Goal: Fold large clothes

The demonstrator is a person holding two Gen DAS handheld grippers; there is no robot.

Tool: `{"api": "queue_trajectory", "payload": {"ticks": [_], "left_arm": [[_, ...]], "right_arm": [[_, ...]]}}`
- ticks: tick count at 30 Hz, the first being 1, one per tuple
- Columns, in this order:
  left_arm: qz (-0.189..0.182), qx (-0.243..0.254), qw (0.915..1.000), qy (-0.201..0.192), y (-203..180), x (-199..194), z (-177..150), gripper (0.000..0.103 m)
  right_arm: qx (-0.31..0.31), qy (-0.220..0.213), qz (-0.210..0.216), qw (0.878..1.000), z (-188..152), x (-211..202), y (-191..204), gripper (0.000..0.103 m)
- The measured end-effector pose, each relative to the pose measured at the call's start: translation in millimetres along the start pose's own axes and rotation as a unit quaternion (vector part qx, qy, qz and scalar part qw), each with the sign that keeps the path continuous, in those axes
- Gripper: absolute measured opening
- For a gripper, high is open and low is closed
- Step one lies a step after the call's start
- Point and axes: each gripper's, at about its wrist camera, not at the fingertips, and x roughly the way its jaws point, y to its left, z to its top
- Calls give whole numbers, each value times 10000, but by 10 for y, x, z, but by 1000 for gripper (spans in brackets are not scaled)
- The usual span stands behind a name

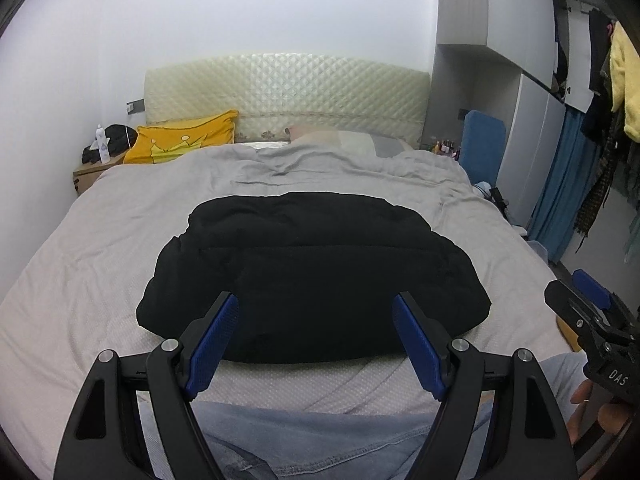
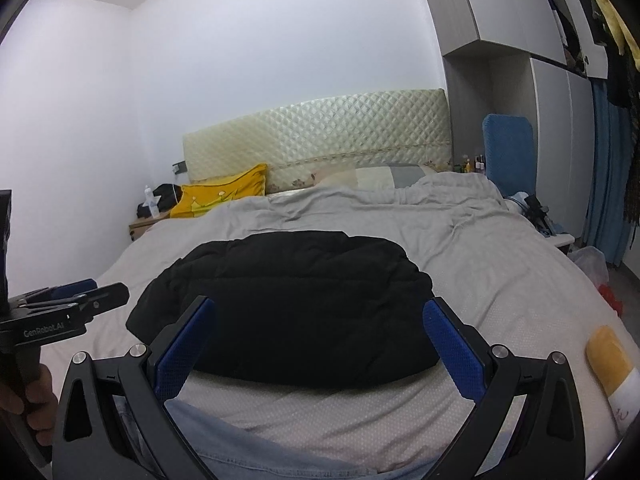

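Note:
A black padded jacket (image 1: 316,272) lies folded into a compact bundle on the grey bed cover (image 1: 100,248); it also shows in the right wrist view (image 2: 288,304). My left gripper (image 1: 315,312) is open and empty, held above the jacket's near edge without touching it. My right gripper (image 2: 318,316) is open and empty, also held above the near edge. The right gripper shows at the right edge of the left wrist view (image 1: 592,300), and the left gripper at the left edge of the right wrist view (image 2: 80,296).
A yellow pillow (image 1: 184,140) and a quilted headboard (image 1: 288,92) are at the far end. A nightstand (image 1: 92,172) stands far left. Wardrobe and hanging clothes (image 1: 612,120) are on the right. Denim fabric (image 1: 320,440) lies at the near edge. A yellow object (image 2: 608,360) sits right.

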Motion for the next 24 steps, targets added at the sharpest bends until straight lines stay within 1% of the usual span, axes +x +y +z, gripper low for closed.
{"api": "queue_trajectory", "payload": {"ticks": [12, 18, 24], "left_arm": [[35, 44, 10000, -3, -28, -12, -23, 80], [56, -3, 10000, 82, -19, -2, -29, 80], [166, -18, 9999, 41, -33, -33, -17, 80]], "right_arm": [[-48, 15, 23, 10000, 8, 13, 44, 103], [-79, 25, 14, 10000, -8, 12, 60, 103], [-49, 38, 67, 10000, -21, 11, 74, 103]]}}
